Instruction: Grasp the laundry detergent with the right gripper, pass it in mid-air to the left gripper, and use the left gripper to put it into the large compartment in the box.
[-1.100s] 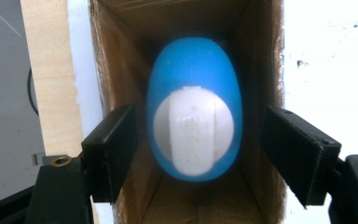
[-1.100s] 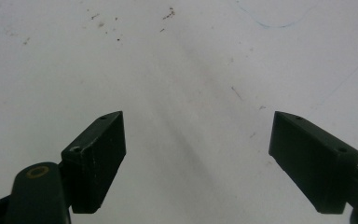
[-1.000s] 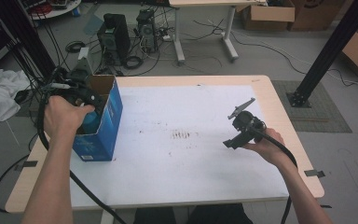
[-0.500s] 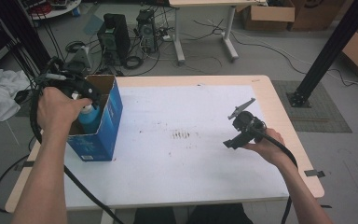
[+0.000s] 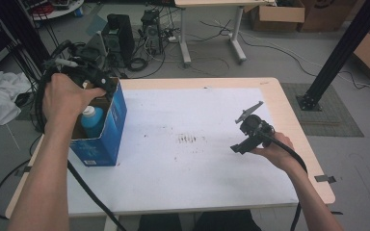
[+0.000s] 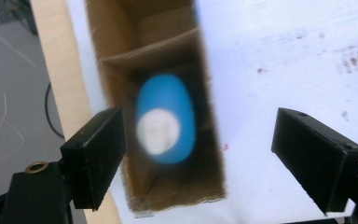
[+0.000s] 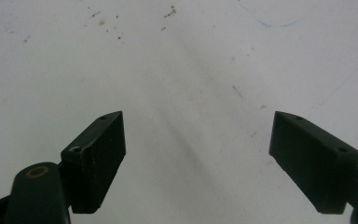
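Bottle point(image 6: 165, 119), blurred, probably white-capped, stands in box point(image 6: 209, 116) below open left hand-held gripper point(image 6: 198, 156).

A white-topped rectangular table point(image 5: 197, 178) with a light wooden rim is seen, marked near its middle by dark smudges point(image 5: 188, 138). On the grey floor beyond it, black computer towers point(image 5: 120, 38) among tangled cables are placed. A crumpled white cloth point(image 5: 0, 98) is seen at far left, brown cardboard boxes point(image 5: 270, 17) at the back, and a slanted black metal beam point(image 5: 339, 53) is footed on a grey mat point(image 5: 332, 110).
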Demonstrator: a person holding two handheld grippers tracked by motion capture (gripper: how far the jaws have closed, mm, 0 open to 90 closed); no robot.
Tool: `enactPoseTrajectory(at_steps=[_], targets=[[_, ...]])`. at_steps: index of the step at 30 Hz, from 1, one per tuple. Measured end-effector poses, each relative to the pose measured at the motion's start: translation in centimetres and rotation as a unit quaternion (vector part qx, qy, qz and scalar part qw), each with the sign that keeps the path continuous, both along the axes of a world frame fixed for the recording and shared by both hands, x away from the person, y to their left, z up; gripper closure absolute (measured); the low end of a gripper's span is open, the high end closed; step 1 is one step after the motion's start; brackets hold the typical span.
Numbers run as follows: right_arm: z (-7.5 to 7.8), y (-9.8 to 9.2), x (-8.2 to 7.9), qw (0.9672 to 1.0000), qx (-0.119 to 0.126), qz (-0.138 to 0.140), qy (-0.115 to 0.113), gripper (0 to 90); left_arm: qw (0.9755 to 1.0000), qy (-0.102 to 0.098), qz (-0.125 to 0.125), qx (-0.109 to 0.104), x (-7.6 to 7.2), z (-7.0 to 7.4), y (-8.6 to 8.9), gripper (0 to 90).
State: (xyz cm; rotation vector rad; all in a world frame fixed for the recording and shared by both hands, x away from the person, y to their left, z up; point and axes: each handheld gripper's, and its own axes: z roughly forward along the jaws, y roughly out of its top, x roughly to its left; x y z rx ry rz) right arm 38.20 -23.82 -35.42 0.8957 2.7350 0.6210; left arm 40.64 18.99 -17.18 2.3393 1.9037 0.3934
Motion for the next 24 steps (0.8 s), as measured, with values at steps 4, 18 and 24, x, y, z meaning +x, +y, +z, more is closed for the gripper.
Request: enactPoseTrajectory(at_steps=[4, 18, 24], targets=[[-0.1, -0.2, 0.0, 1.0, -0.001, -0.002, 0.001, 18.2, 0.9995, -0.007, -0.031, -0.003, 0.2, 0.8, -1.8, 17.6], [0.2, -1.3, -0.2, 0.9999, -0.004, -0.014, 0.001, 18.2, 0.989, -0.006, -0.147, 0.012, 1.0, 2.3, -8.7, 16.0], [0.2, -1.6, -0.2, 0.9998, -0.007, -0.018, 0.002, 18.1, 0.9819, -0.001, -0.189, 0.001, 0.9, 1.4, -11.7, 15.9]])
